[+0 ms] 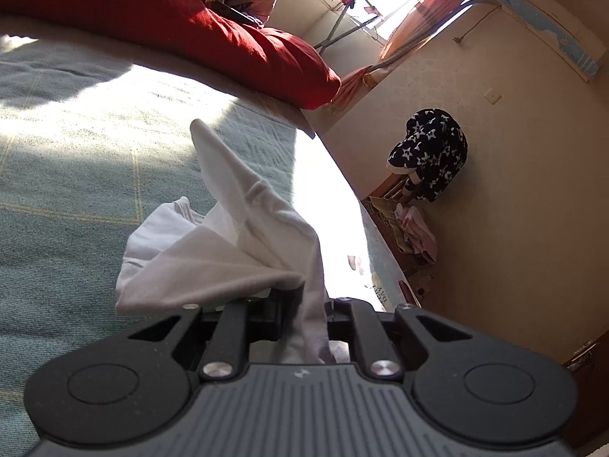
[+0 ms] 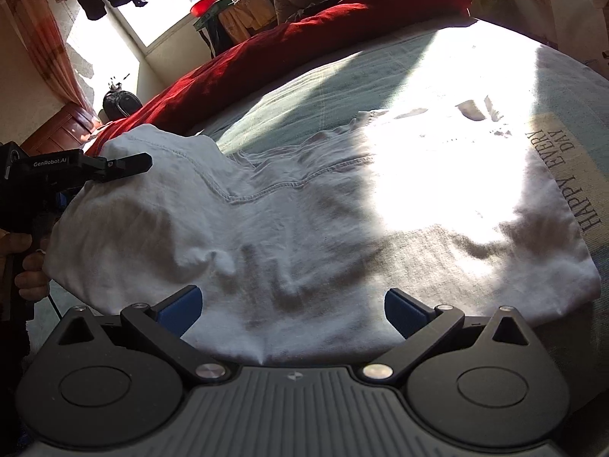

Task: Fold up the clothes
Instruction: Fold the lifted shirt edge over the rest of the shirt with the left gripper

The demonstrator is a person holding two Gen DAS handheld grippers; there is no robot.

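White cotton T-shirt (image 2: 304, 221) lies spread on pale green checked bedspread (image 2: 289, 91), long axis running from your left gripper (image 2: 125, 165) toward sunlit hem by "HAPPY EVERY DAY" print (image 2: 563, 179). Your left gripper clamped on lifted shirt corner, cloth bunched between fingers, peak pointing up. Your right gripper (image 2: 293, 306) spread wide over near edge, blue pads (image 2: 182, 304) holding nothing. Red quilt (image 2: 342, 23) behind.

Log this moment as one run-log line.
task: fold clothes | left gripper: shut on white T-shirt, edge lifted | right gripper: open, over the shirt | surface: bed | fold: not yet done
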